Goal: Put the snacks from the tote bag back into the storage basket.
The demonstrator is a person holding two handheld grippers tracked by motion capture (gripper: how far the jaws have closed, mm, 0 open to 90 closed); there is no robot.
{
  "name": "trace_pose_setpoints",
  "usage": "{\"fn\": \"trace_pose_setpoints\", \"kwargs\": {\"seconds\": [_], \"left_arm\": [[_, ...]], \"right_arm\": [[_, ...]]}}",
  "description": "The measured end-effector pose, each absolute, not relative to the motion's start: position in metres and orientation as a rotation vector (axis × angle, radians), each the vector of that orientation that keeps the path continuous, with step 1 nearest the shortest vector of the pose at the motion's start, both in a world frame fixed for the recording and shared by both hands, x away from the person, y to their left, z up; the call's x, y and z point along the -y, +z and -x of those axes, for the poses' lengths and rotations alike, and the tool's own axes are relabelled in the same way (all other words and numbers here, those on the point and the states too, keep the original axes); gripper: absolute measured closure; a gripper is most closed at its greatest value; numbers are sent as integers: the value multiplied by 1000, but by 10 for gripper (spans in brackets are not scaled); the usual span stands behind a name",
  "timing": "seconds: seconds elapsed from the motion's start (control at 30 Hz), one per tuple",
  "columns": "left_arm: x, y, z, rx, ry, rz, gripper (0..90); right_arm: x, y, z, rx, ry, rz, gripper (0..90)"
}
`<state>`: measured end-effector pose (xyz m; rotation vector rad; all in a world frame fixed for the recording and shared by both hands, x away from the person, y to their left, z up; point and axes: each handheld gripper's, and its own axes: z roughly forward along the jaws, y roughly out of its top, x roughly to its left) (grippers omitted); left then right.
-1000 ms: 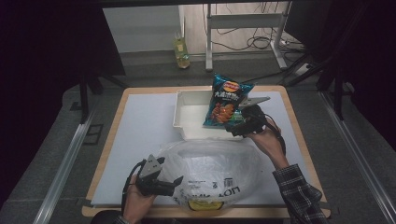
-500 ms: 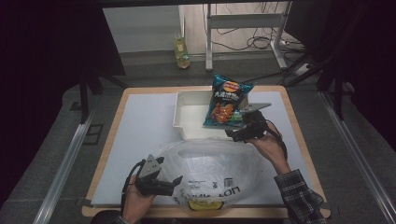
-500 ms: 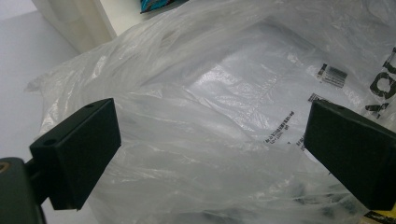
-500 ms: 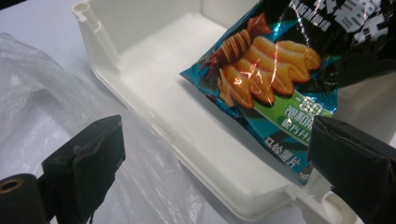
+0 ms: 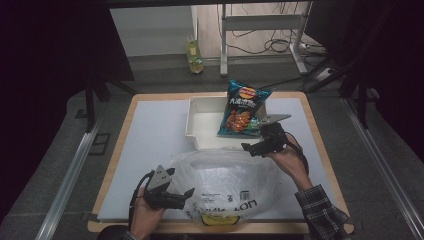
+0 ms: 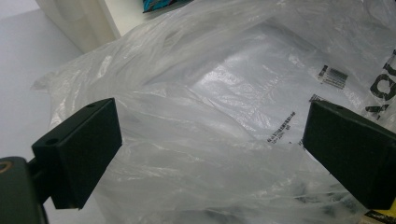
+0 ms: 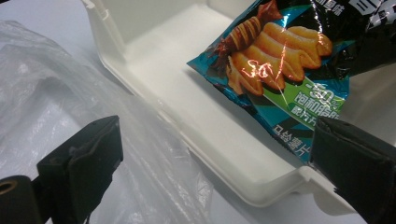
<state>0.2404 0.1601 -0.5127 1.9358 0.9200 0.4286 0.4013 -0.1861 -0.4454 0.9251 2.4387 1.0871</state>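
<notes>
1. High view: the left gripper (image 5: 186,194) sits at the near-left edge of the table (image 5: 150,130), its jaws spread apart against the left side of a crumpled clear plastic bag (image 5: 225,175) that lies on the near half of the table. The right gripper (image 5: 252,147) hovers at the near-right corner of a white tray (image 5: 197,125), its jaws spread too, just beyond the bag's far edge. A blue chip bag (image 5: 242,107) leans in the tray's right end, its top propped against the far wall (the lower end rests on the tray floor, close to the right gripper).

2. Left gripper view: both black jaws stand wide apart with nothing pinched between them; the plastic bag (image 6: 224,116) billows in the gap, printed with a barcode and dark lettering. A corner of the tray (image 6: 88,23) shows at the top left.

3. Right gripper view: the jaws are parted and grasp nothing. The tray's (image 7: 196,107) near rim runs between them, the chip bag (image 7: 280,65) lies just past the right jaw, and the plastic bag (image 7: 70,93) spreads at the left, outside the tray
</notes>
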Motion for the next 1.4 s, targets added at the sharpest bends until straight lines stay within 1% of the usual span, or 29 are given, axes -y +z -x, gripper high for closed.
{"fn": "trace_pose_setpoints", "kwargs": {"seconds": [1.4], "left_arm": [[-165, -513, -241, -933, 429, -1937, 47]], "right_arm": [[186, -441, -371, -2473, 1113, -881, 28]]}}
